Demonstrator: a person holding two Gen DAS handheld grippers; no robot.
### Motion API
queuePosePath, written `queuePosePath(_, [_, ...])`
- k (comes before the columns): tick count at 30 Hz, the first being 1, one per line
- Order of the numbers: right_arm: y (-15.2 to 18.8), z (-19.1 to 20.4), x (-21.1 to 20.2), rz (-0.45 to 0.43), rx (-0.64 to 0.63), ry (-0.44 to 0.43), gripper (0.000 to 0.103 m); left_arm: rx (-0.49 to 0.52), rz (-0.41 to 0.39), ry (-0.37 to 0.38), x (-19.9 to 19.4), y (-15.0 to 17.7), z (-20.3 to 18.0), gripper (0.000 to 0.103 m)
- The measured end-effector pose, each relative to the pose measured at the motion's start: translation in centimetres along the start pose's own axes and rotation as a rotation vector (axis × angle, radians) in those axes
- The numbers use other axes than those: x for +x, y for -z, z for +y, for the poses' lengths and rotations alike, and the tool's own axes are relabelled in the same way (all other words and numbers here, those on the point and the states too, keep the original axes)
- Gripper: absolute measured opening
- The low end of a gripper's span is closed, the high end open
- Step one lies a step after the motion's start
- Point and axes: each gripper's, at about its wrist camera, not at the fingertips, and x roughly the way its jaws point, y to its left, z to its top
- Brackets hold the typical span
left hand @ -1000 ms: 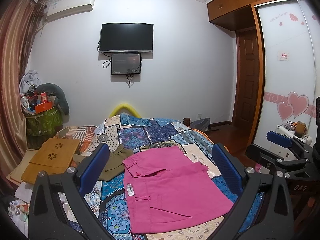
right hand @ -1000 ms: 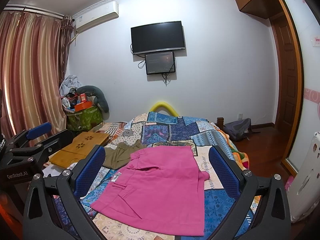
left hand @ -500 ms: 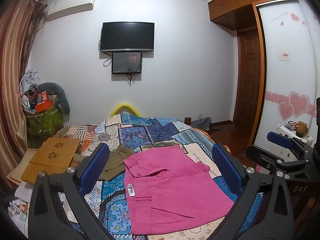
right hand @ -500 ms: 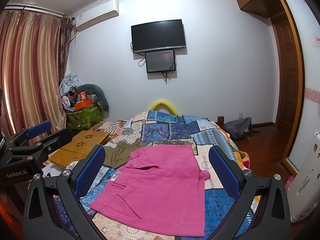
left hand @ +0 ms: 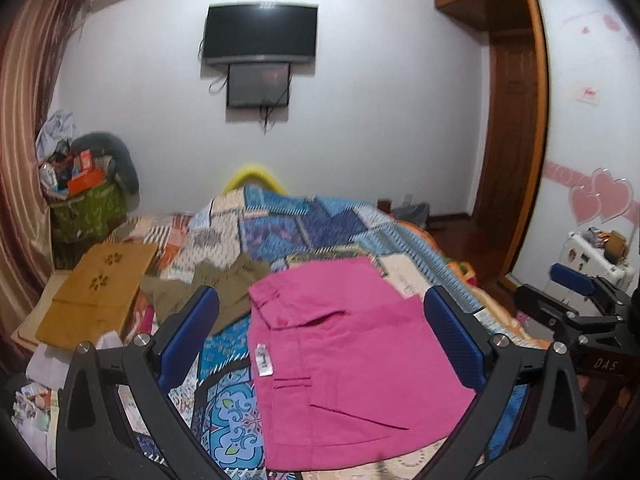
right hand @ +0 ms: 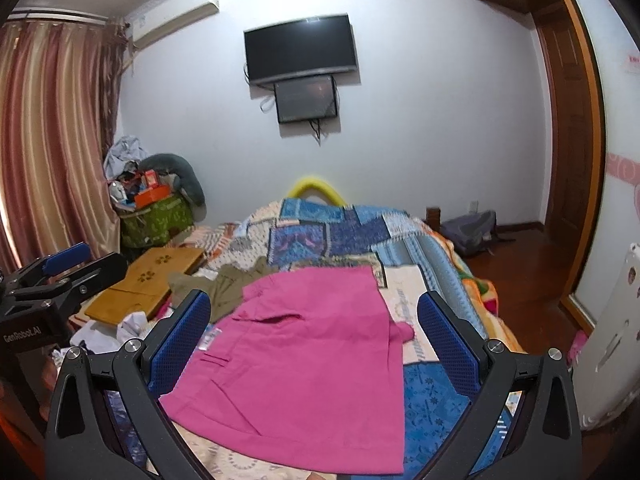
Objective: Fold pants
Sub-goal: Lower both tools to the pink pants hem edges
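— Where are the pants lying?

— The pink pants (left hand: 344, 364) are lying flat on the patchwork quilt (left hand: 304, 228) covering the bed, waistband toward the far wall, a white tag (left hand: 263, 361) showing at the left edge.

— And the claws?

— The left claw (left hand: 320, 336) is hanging above the near end of the pants, its blue pads spread wide and gripping nothing. The right claw (right hand: 314, 334) is hovering just the same, jaws wide, nothing between them.

— Anything beside the pants?

— An olive garment (right hand: 224, 286) is sitting crumpled just beside the waistband, and a wooden lap tray (right hand: 148, 284) is resting further left. A television (right hand: 300, 52) is hanging on the wall.
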Motion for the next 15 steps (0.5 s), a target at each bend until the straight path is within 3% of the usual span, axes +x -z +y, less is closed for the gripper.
queuePosePath(3, [0.9, -1.5, 2.3, 0.059, 0.013, 0.035, 0.103, -0.011, 0.045, -0.01, 2.7, 0.8, 0.7, 0.103])
queuePosePath(9, [2.8, -4.8, 6.3, 0.177, 0.046, 0.088, 0.103, 0.023, 0.156, -0.101, 8.6, 2.3, 2.0, 0.103])
queuePosePath(15, [3.9, -7.8, 10.3, 0.289, 0.087, 0.082, 0.103, 0.03, 0.298, -0.094, 14.5, 3.9, 3.8, 0.103])
